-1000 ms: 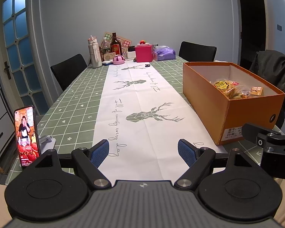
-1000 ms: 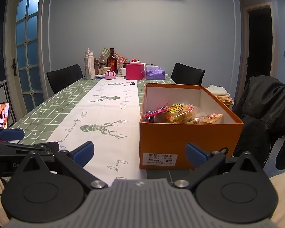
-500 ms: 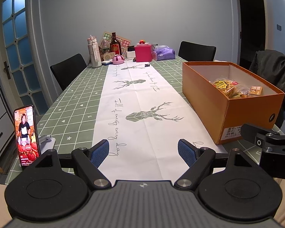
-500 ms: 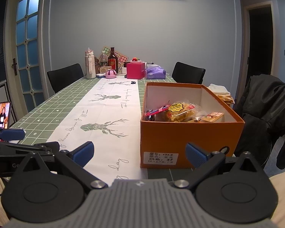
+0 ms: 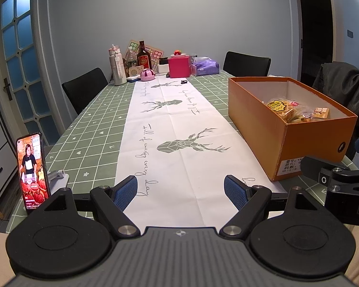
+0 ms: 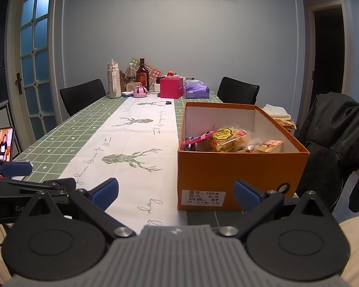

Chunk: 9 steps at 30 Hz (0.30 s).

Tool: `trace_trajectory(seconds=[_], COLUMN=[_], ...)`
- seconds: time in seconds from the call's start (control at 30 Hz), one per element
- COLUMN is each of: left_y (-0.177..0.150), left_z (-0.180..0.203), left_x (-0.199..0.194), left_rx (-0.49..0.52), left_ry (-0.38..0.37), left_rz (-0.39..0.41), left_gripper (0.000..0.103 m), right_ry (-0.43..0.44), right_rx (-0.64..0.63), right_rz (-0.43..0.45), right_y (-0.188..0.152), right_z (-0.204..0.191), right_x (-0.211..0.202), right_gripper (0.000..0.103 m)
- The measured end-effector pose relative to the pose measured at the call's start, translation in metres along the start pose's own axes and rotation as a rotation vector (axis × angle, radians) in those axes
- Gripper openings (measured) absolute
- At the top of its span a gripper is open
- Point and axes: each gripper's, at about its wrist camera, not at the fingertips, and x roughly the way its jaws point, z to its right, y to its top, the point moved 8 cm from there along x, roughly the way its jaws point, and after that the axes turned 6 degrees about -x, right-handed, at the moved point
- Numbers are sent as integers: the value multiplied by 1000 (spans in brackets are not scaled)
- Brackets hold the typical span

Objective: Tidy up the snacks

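Home dining room — long table [image 5: 91,129] with checked cloth, black chairs [image 5: 85,89], bottles [image 6: 142,75], panelled glass door [image 6: 34,55]

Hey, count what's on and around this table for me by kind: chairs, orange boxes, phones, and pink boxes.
Black chairs: 2
Orange box: 1
Phone: 1
Pink box: 1
Total: 5
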Motion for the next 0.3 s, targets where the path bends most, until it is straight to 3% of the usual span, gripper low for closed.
trace_trajectory(seconds=[0.3], left_y=[0], left_z=[-2], left_x=[-1], left_rx=[-13], left_ry=[-9], left_rz=[7], left_gripper=[96], right_ry=[9], right_rx=[5], right_rz=[-12], right_y=[-1], right_z=[2], right_x=[2], right_gripper=[100])
